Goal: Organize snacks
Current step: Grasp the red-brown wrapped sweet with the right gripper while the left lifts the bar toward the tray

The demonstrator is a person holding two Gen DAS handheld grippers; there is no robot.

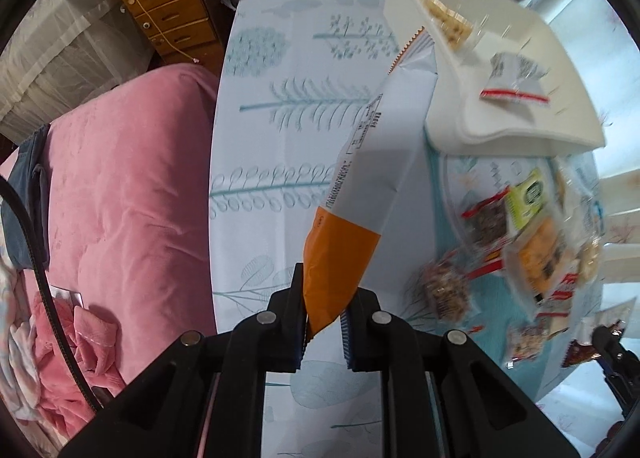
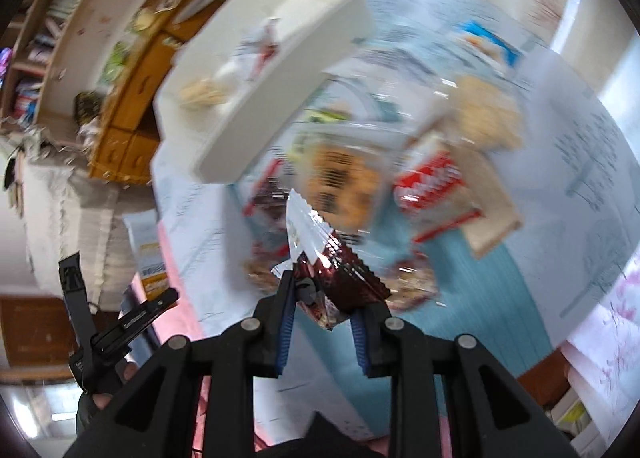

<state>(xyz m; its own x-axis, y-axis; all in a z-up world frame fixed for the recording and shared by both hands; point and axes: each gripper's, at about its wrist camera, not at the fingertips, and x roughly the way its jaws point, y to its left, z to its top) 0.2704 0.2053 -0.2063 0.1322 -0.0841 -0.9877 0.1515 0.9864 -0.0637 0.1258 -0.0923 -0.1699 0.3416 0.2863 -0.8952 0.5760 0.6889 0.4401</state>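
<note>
My left gripper (image 1: 324,322) is shut on the orange end of a long white and orange snack bag (image 1: 372,162), held up above the table and reaching towards the white tray (image 1: 460,130). The tray holds a bag of pale puffs (image 1: 446,20) and a clear red-striped packet (image 1: 514,78). My right gripper (image 2: 322,310) is shut on a small dark red snack packet (image 2: 340,278), lifted above a pile of several snack packets (image 2: 400,178). The white tray (image 2: 256,138) shows blurred at upper left in the right wrist view. The pile (image 1: 532,242) also lies right of the bag in the left wrist view.
The table has a pale cloth with blue leaf prints (image 1: 280,118). A pink bed cover (image 1: 120,198) lies left of the table. A wooden drawer chest (image 1: 168,6) stands behind. The other hand-held gripper (image 2: 104,330) shows at lower left in the right wrist view.
</note>
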